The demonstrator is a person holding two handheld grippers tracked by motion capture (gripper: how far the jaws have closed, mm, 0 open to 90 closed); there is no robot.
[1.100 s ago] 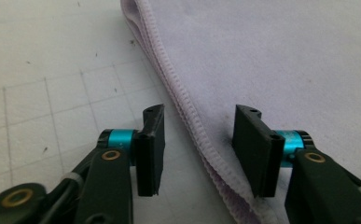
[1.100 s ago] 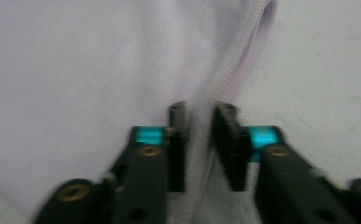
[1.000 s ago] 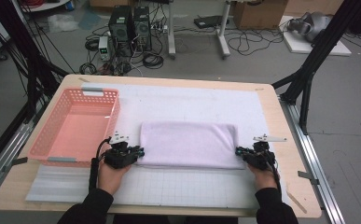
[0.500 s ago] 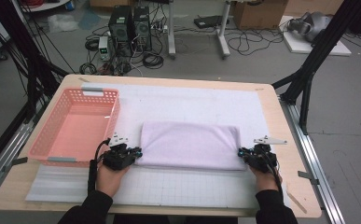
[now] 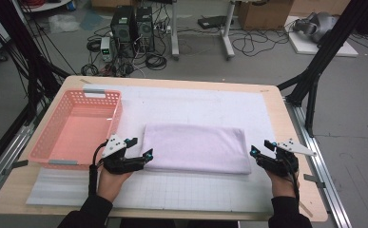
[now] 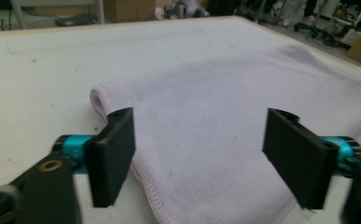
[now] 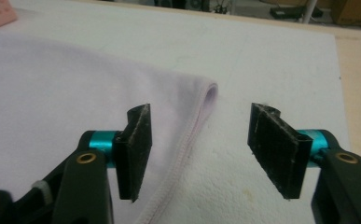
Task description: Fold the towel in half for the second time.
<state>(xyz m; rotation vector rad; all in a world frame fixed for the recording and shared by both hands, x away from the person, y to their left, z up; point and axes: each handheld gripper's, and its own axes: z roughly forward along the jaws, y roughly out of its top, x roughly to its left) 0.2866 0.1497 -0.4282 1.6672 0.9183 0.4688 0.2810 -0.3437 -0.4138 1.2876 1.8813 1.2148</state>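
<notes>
A folded pale lilac towel [image 5: 196, 147] lies flat in the middle of the white mat [image 5: 196, 104]. My left gripper [image 5: 141, 149] sits open at the towel's near left corner, and in the left gripper view the towel [image 6: 215, 121] lies between and beyond the spread jaws of the left gripper [image 6: 201, 158]. My right gripper [image 5: 260, 148] stands open at the towel's near right corner. In the right gripper view the right gripper [image 7: 199, 149] has its left jaw over the towel's stitched hem [image 7: 187, 140] and its right jaw over bare mat.
A pink plastic basket [image 5: 77, 128] stands on the left of the table, close to my left hand. The wooden table edge [image 5: 286, 118] runs along the right. Computers, cables and black frame legs are on the floor beyond the table.
Both grippers have drawn back slightly from the towel's near corners; the towel lies as it did.
</notes>
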